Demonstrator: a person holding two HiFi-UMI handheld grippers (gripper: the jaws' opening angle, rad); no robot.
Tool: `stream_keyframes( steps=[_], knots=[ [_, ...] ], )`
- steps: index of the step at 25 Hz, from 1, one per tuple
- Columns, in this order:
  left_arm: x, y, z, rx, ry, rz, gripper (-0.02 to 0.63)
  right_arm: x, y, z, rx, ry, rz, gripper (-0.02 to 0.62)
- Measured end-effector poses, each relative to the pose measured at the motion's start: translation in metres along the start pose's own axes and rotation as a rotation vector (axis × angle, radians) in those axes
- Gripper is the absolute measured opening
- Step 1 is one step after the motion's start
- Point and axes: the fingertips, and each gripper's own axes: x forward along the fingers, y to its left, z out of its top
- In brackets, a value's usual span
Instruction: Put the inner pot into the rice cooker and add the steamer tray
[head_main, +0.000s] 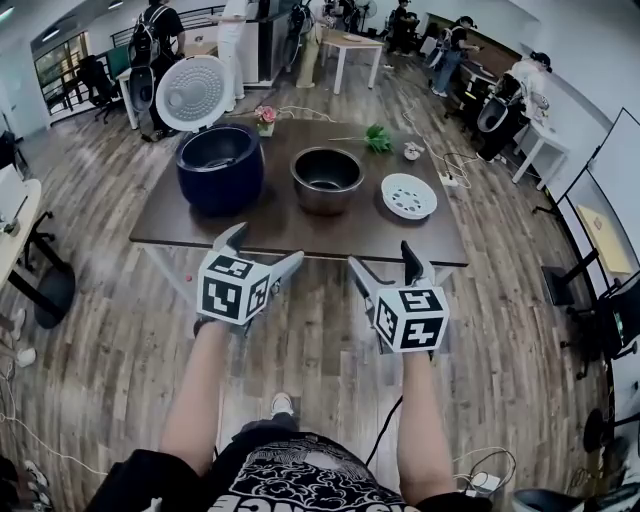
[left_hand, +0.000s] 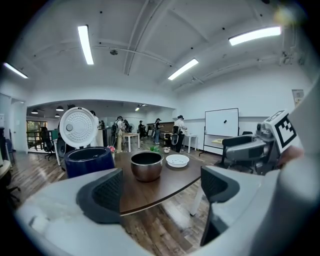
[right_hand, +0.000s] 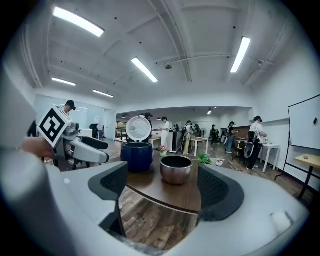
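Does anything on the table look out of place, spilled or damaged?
Nothing stands out. The rice cooker stands open, the inner pot sits upright beside it, and the steamer tray lies flat; no spill shows.

Head view overhead, steep; gripper views low, level; all share table (head_main: 290, 228).

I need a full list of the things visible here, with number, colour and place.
table: one, dark brown, centre of the head view
rice cooker: one, dark blue, left on the table, white lid raised
inner pot: one, grey metal, middle of the table
steamer tray: one, white, right of the inner pot
flowers: one bunch, pink, table's far edge
leaves: one sprig, green, table's far edge
left gripper: one, white, open, empty, before the near edge
right gripper: one, white, open, empty, before the near edge
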Motion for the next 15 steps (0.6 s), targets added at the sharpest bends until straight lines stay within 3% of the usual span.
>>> stream_keyframes(
  steps=[15],
  knots=[
    [0.06,0.076,0.019,-0.02,-0.014,-0.059,0.503,0.083,-0.015,0.009,0.017,0.054,-0.115,0.43]
  ],
)
